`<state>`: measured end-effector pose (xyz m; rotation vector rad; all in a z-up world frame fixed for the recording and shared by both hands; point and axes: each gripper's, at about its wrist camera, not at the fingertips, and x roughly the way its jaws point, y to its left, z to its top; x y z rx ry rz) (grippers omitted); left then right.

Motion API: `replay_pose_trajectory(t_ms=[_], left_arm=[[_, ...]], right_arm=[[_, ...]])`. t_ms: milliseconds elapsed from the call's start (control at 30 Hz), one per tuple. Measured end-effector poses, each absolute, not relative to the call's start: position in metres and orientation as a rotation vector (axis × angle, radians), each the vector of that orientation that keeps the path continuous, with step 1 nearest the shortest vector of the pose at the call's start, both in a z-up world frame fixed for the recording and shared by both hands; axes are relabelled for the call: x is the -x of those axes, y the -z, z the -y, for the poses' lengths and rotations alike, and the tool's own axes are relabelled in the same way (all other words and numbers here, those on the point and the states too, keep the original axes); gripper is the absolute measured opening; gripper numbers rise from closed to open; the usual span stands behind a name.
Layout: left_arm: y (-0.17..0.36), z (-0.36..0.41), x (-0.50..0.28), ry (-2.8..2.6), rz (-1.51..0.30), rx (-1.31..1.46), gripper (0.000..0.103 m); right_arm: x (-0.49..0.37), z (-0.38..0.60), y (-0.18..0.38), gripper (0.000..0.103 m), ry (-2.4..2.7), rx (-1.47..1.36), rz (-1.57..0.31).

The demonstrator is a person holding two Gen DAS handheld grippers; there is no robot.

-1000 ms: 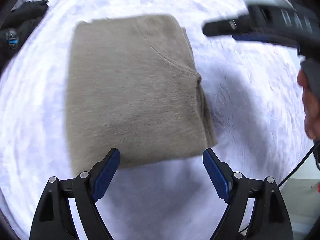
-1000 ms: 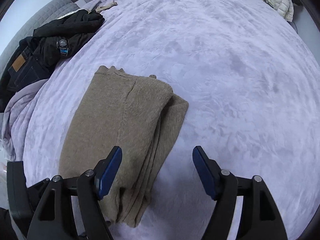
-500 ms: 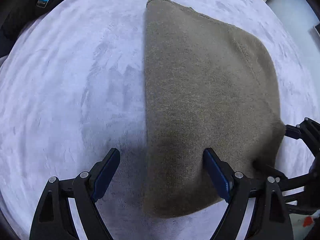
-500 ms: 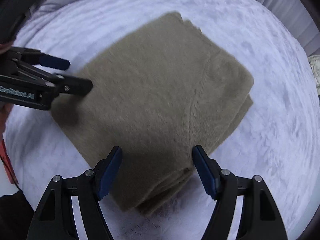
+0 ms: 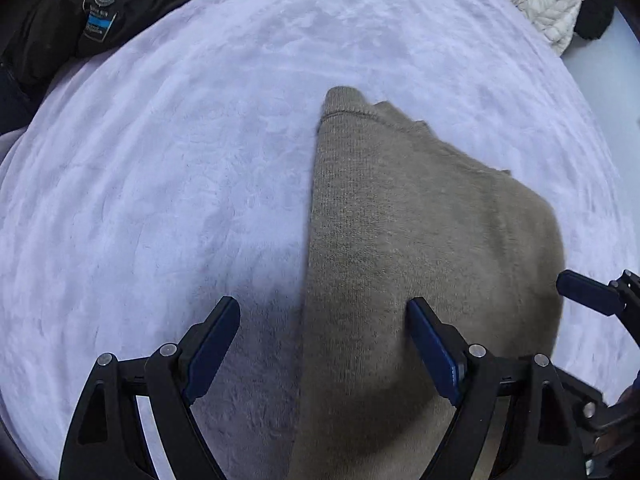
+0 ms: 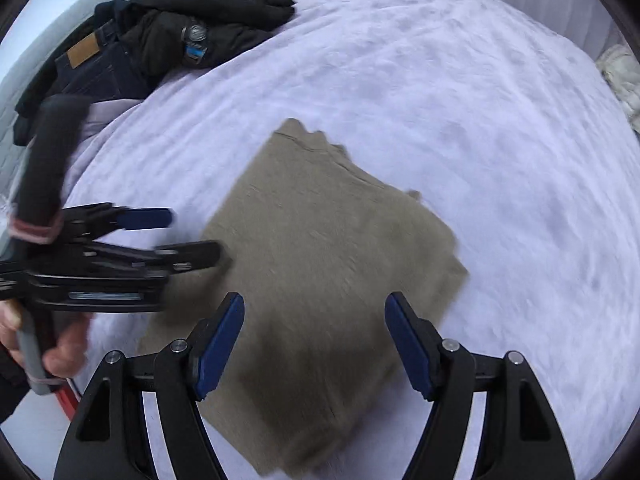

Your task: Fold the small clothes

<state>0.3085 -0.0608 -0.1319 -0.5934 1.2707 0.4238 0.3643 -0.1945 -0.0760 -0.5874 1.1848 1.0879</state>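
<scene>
Both grippers, left gripper point(image 5: 326, 346) and right gripper point(image 6: 316, 344) (jaws apart), have shifted over the folded sweater point(image 6: 320, 264).

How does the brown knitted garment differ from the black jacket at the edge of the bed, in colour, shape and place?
The brown knitted garment is taupe and folded into a flat, roughly rectangular stack; the black jacket is dark and lies crumpled in a heap. The brown one sits in the middle of the lilac blanket, below both grippers; the jacket lies at the far edge, beside dark jeans. Both rest on the bed, and nothing holds either.
</scene>
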Motion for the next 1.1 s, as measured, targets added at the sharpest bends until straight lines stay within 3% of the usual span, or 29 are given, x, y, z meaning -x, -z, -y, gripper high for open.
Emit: replay_pose_trajectory(t_ms=[100, 167, 300, 433, 600, 767, 800, 833, 867, 900, 933, 1100], left_arm=[[0.147, 0.059, -0.31, -0.429, -1.305, 0.601, 0.098], [0.138, 0.057, -0.304, -0.4, -1.291, 0.584, 0.098], [0.105, 0.042, -0.267, -0.312, -1.187, 0.644, 0.098], [0.114, 0.031, -0.261, -0.174, -1.221, 0.742, 0.098], [0.141, 0.053, -0.284, 0.003, -1.304, 0.832, 0.098], [0.167, 0.078, -0.301, 0.011, -1.408, 0.85, 0.098], [0.165, 0.082, -0.304, -0.005, -1.407, 0.829, 0.092], [0.161, 0.085, -0.306, -0.01, -1.404, 0.808, 0.078], [0.155, 0.087, -0.306, -0.008, -1.395, 0.793, 0.071], [0.151, 0.088, -0.305, -0.002, -1.384, 0.786, 0.057], [0.146, 0.088, -0.302, 0.008, -1.373, 0.773, 0.048], [0.119, 0.095, -0.291, 0.025, -1.38, 0.707, 0.044]], right_arm=[[-0.375, 0.182, 0.122, 0.076, -1.017, 0.677, -1.282], [-0.384, 0.189, 0.133, 0.076, -1.006, 0.63, -1.299], [-0.407, 0.227, 0.098, 0.079, -0.93, 0.428, -1.316], [-0.427, 0.299, 0.083, 0.084, -0.844, 0.195, -1.355], [-0.429, 0.316, 0.114, 0.084, -0.888, -0.02, -1.536], [-0.412, 0.273, 0.171, 0.084, -0.913, -0.008, -1.68], [-0.407, 0.269, 0.176, 0.084, -0.907, 0.003, -1.672], [-0.405, 0.262, 0.177, 0.079, -0.914, 0.011, -1.654], [-0.405, 0.257, 0.174, 0.068, -0.934, 0.003, -1.642], [-0.404, 0.254, 0.17, 0.051, -0.94, -0.002, -1.64], [-0.403, 0.252, 0.166, 0.045, -0.947, 0.016, -1.634], [-0.386, 0.25, 0.13, 0.038, -0.972, 0.078, -1.549]])
